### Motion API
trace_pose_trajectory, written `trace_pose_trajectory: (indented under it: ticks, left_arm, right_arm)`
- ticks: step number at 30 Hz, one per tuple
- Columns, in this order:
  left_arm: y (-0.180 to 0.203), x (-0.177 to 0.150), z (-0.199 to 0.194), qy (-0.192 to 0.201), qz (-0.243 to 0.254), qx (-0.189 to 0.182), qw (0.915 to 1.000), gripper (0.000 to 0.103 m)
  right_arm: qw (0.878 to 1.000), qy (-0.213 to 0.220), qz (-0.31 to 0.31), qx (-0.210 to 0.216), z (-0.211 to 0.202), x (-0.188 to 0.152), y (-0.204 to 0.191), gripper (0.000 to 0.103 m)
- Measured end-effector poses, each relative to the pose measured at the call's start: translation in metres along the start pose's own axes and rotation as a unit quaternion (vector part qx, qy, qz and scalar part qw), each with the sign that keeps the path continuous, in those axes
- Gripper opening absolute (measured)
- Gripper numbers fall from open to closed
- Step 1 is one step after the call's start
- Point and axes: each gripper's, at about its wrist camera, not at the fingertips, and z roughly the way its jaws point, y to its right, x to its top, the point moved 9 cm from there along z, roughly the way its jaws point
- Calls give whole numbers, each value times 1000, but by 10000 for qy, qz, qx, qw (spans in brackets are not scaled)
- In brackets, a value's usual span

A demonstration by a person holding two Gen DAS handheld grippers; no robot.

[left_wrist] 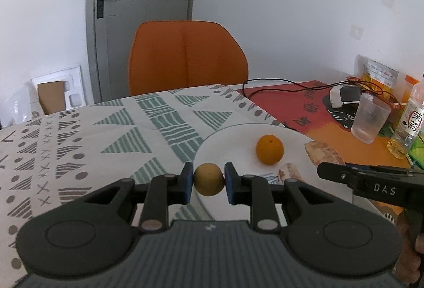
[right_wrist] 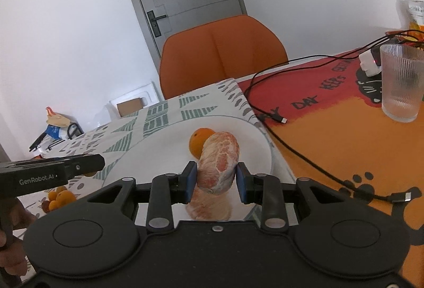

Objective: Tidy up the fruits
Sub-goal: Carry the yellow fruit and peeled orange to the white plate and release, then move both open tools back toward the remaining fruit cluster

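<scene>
Left tool [left_wrist: 208, 183]: I have it clamped on a small round yellow-brown fruit [left_wrist: 208, 179], blue pads on its two sides, low centre of the left wrist view, over the near rim of the white plate [left_wrist: 233, 134].
Right tool [right_wrist: 216, 179]: jaws narrow, with a peeled citrus piece [right_wrist: 219, 162] between them; the left pad touches it, the right pad seems to show a thin gap, so I judge the grip loose at best.
Plate contents: a whole orange [left_wrist: 269, 149] sits right of centre; another peeled piece [right_wrist: 209, 204] lies under the right tool.
Handling: the small fruit looks firm and light, and may roll if dropped; I'd keep hold across its middle. The peeled piece looks soft, moist and easily squashed, so I'd grip its broad flanks lightly.
Desk [right_wrist: 344, 134]: ribbed glass [right_wrist: 401, 82] and cable [right_wrist: 312, 153], right side, well apart.
</scene>
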Motion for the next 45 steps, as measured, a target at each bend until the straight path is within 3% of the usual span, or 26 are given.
trace_pose_trajectory:
  ticks: [2, 10, 15, 20, 23, 28, 32, 35, 45]
  left_arm:
    - [4, 2, 3, -4, 15, -50, 10000, 24]
    - [16, 9, 3, 26, 67, -183, 9998, 24]
    - [10, 9, -3, 25, -9, -86, 10000, 37]
    - [-7, 5, -21, 131, -52, 154, 9998, 59]
    - [-19, 3, -31, 175, -69, 309, 9993, 64]
    - [-38, 0, -47, 210, -200, 537, 9981, 75]
    - [-48, -1, -59, 260, -230, 683, 9971, 86]
    - [-54, -4, -66, 242, -266, 757, 9965, 88]
    - [-77, -12, -96, 343, -444, 903, 9943, 90]
  right_arm:
    - [9999, 112, 42, -85, -3, 3, 3, 40]
    - [10000, 55, 51, -30, -9, 4, 1, 40]
    - [10000, -11, 47, 26, -10, 0, -5, 41]
    - [9999, -24, 67, 111, -10, -1, -16, 43]
    - [9998, -27, 32, 201, -10, -2, -26, 47]
    - [9995, -1, -48, 302, -13, -4, -41, 59]
    - [9994, -25, -51, 347, -14, -6, -49, 60]
    - [9992, -28, -50, 387, -17, -6, -56, 64]
    - [9972, 51, -394, 634, -32, -7, -95, 93]
